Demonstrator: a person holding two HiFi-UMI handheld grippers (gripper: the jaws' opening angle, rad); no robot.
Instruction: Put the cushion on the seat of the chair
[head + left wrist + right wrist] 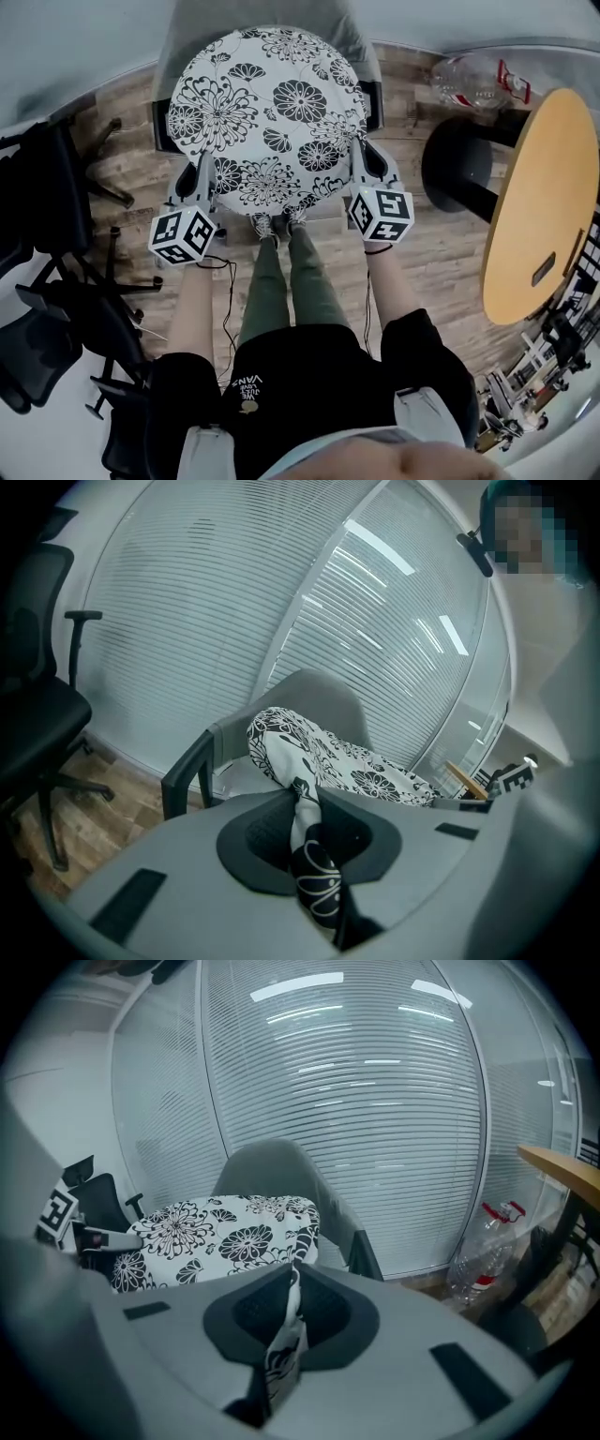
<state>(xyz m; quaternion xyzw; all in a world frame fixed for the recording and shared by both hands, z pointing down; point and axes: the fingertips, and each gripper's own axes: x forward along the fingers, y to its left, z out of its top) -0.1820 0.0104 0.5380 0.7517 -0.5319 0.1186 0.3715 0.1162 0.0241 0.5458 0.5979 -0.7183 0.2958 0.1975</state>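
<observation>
A round white cushion [267,112] with black flower print hangs level over the grey chair [349,36], hiding its seat. My left gripper [201,184] is shut on the cushion's near left edge, and the pinched fabric [302,827] runs between its jaws. My right gripper [366,169] is shut on the near right edge, with a fold of cloth [286,1330] pressed between its pads. In the left gripper view the cushion [328,757] lies above the chair [309,691] and its dark armrest [187,771]. From the right gripper view the cushion [220,1237] sits before the chair's backrest [272,1171].
Black office chairs [56,281] crowd the left side. A round wooden table [539,206] with a dark pedestal [459,164] stands at the right, a clear plastic bottle [473,82] on the floor beyond it. Glass wall with blinds [375,1101] behind the chair. The person's legs [281,281] stand close to it.
</observation>
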